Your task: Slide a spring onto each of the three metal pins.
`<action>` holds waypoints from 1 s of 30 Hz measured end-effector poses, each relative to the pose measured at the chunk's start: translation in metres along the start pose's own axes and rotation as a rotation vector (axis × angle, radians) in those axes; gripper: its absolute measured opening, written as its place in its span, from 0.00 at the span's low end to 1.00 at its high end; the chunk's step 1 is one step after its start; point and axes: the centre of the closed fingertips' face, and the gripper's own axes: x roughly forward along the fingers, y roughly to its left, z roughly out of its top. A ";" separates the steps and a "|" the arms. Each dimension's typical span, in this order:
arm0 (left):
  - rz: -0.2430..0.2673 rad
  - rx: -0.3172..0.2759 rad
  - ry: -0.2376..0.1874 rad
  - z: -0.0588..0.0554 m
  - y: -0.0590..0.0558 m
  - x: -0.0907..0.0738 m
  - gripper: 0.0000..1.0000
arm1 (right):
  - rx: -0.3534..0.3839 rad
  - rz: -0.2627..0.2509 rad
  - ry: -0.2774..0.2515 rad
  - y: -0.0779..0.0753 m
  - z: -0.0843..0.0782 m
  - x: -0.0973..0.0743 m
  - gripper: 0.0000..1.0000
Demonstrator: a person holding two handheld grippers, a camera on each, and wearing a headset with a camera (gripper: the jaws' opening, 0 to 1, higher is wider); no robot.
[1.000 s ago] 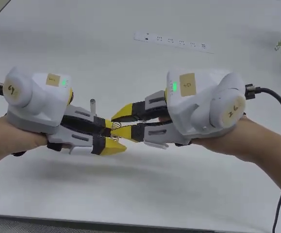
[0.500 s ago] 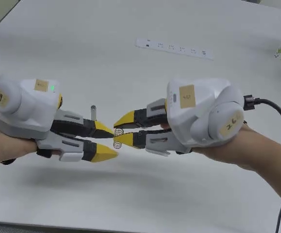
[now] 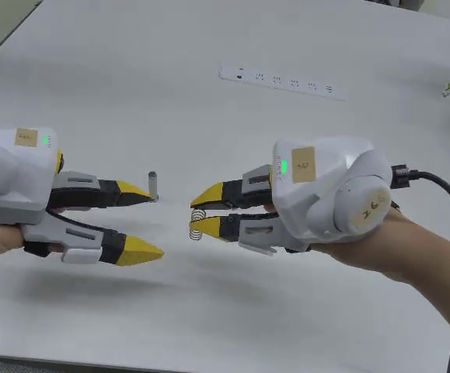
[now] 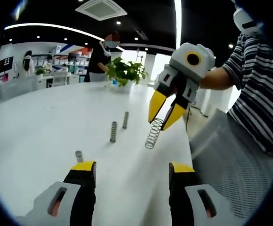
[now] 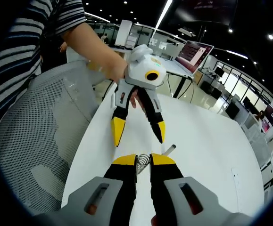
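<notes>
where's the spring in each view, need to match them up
head view: the spring sits at the tips of the right claw, just left of centre.
left gripper view: the spring hangs from the right claw's yellow tips, right of centre.
right gripper view: the spring is pinched between that view's own jaws, low centre.
shared landmark: the short metal pin standing nearby.

White power strip (image 3: 281, 81) far across the white table (image 3: 131, 70), leafy plant (image 4: 123, 71) at its end, grey mesh chair (image 5: 37, 141) alongside.
</notes>
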 end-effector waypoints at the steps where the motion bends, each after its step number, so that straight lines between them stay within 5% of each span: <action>1: 0.010 -0.007 0.001 -0.001 0.002 -0.001 0.65 | 0.001 -0.001 0.001 0.000 0.000 0.000 0.07; 15: 0.081 -0.045 -0.061 -0.002 0.015 -0.021 0.97 | 0.003 -0.022 0.012 -0.003 -0.006 0.000 0.07; 30: 0.118 -0.074 -0.074 -0.015 0.016 -0.033 0.98 | 0.009 -0.026 0.034 -0.002 -0.016 0.005 0.07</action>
